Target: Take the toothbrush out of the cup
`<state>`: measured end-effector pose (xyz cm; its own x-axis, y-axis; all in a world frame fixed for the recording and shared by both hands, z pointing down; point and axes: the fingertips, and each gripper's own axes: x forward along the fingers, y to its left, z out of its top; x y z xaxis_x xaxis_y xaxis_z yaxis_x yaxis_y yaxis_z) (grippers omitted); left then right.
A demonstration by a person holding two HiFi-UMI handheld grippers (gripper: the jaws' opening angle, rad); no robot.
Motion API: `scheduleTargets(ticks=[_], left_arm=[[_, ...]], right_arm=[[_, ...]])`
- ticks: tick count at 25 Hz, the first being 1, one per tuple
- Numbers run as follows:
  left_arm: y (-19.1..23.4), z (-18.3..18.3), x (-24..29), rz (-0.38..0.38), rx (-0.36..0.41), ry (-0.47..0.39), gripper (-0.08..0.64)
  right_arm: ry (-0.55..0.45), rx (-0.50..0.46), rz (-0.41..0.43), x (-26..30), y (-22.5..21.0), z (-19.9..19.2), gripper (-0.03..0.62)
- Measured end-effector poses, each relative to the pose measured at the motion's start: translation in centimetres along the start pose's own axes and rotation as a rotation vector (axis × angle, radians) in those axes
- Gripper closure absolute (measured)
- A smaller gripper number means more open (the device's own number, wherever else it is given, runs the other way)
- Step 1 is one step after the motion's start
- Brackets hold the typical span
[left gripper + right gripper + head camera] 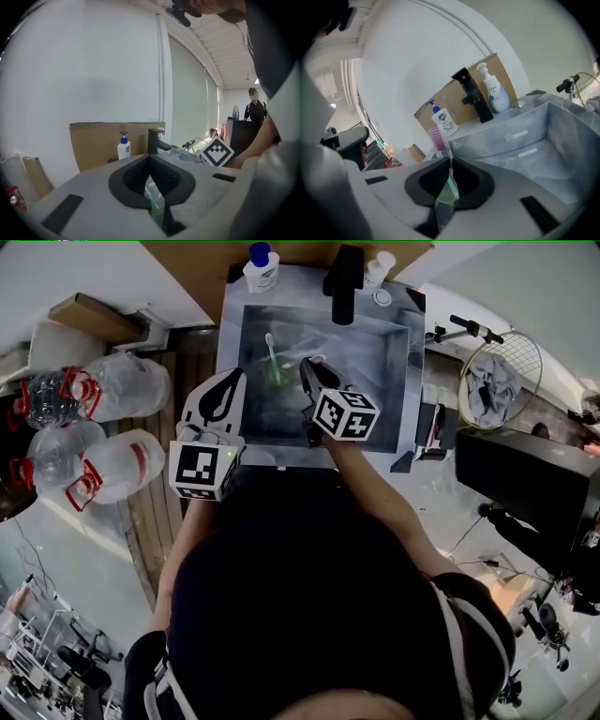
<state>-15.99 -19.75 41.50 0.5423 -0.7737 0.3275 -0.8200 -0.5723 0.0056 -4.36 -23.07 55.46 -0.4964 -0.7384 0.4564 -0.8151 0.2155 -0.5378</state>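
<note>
A translucent green cup stands in the grey sink, and a white toothbrush sticks up out of it. My left gripper hangs just left of the cup and my right gripper just right of it; both look apart from it. In the right gripper view the pink-bristled toothbrush rises right behind the shut jaw tips of the right gripper, with the cup showing in the slit below. The left gripper is shut too, and the cup shows through its slit.
A black faucet stands at the sink's back edge, between a blue-pump soap bottle and a white pump bottle. Large water jugs lie on the floor at the left. A racket and dark equipment are at the right.
</note>
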Motion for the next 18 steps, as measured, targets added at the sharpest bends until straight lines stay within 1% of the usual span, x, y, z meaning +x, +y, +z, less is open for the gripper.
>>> scheduleTargets(ticks=[5,9,12,18], left_arm=[[-1.5,0.2,0.3,-0.032,0.000,-0.009,0.538],[-3.0,0.3,0.6,-0.063,0.005,-0.018,0.538],[-4.0,0.4,0.8,-0.083,0.012,-0.021,0.538],[-5.6,0.3,1.2,-0.111,0.016,-0.021,0.538]], right_arm=[[-0.057,-0.096,0.002,-3.2,1.4,3.0,0.546],[-0.102,-0.147,-0.010,-5.5,1.7,4.9,0.546],[-0.122,-0.175,-0.035,-7.2,1.3,5.8,0.546],[-0.117,-0.202,-0.107,-10.1,-0.9,6.1,0.546]])
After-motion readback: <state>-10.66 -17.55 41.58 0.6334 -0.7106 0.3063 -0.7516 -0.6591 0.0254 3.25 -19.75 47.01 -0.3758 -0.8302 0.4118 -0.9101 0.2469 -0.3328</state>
